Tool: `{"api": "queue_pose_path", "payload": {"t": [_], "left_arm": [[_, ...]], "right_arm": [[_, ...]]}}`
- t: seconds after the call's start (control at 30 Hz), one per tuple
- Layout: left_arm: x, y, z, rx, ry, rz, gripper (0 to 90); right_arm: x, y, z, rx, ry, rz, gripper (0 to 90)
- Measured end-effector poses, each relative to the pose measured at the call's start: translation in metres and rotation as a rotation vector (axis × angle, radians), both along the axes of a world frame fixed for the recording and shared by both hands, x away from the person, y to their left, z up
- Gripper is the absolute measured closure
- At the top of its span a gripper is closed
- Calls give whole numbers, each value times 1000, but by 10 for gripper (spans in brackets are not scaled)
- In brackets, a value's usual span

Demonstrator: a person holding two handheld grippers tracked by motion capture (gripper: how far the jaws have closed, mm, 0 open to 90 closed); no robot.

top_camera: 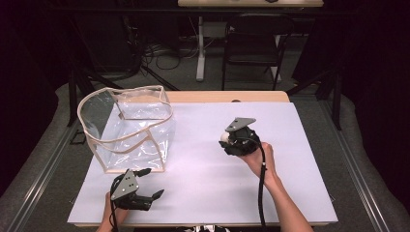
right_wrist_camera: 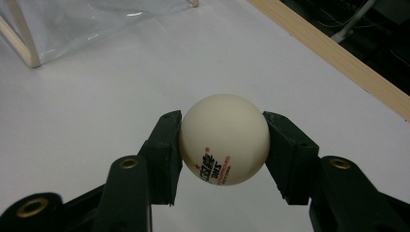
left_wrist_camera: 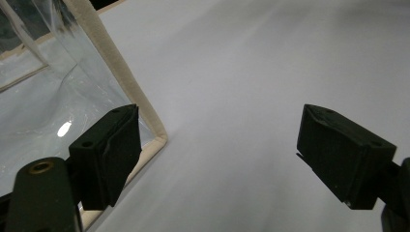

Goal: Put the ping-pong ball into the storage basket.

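A cream table-tennis ball [right_wrist_camera: 223, 139] with red and black print is pinched between the two black jaws of my right gripper [right_wrist_camera: 223, 145], held above the white table top. From above, the right gripper [top_camera: 227, 139] hovers right of the table's centre, the ball [top_camera: 224, 137] peeking out at its left. A clear plastic bag with a cream fabric rim [top_camera: 126, 126] stands open at the back left. My left gripper [top_camera: 147, 183] rests near the front left edge, just in front of the bag, jaws wide apart with nothing between them [left_wrist_camera: 217, 154]. The bag's corner [left_wrist_camera: 145, 116] lies beside its left jaw.
The white sheet [top_camera: 203, 174] covers a wooden table whose bare edge [top_camera: 227, 96] shows at the back. A black chair [top_camera: 254, 43] and cables stand on the floor beyond. Grey rails run along both sides of the table.
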State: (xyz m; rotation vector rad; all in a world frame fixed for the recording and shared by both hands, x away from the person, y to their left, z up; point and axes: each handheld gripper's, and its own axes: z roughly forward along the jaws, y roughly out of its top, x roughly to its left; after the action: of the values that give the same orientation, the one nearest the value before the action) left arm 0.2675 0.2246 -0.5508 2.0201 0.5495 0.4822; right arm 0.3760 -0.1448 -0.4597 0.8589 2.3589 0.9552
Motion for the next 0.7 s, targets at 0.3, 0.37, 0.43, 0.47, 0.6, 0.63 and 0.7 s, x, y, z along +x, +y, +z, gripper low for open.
{"api": "queue_pose_path", "payload": {"t": [0.3,0.37,0.43,0.47,0.6,0.63,0.7], "left_arm": [[0,0,0,-3,1,1,162],[0,0,0,-2,1,1,162],[0,0,0,-1,1,1,162],[0,0,0,0,1,1,162],[0,0,0,0,1,2,162],[0,0,0,0,1,2,162],[0,1,0,-1,0,1,162]], "right_arm": [[0,0,10,-1,-8,4,510],[0,1,11,1,-9,6,510],[0,1,14,-1,-16,8,510],[-1,1,15,-4,-16,9,510],[-2,1,21,2,-21,8,510],[-1,1,22,4,-22,11,510],[-1,0,24,4,-21,11,510]]}}
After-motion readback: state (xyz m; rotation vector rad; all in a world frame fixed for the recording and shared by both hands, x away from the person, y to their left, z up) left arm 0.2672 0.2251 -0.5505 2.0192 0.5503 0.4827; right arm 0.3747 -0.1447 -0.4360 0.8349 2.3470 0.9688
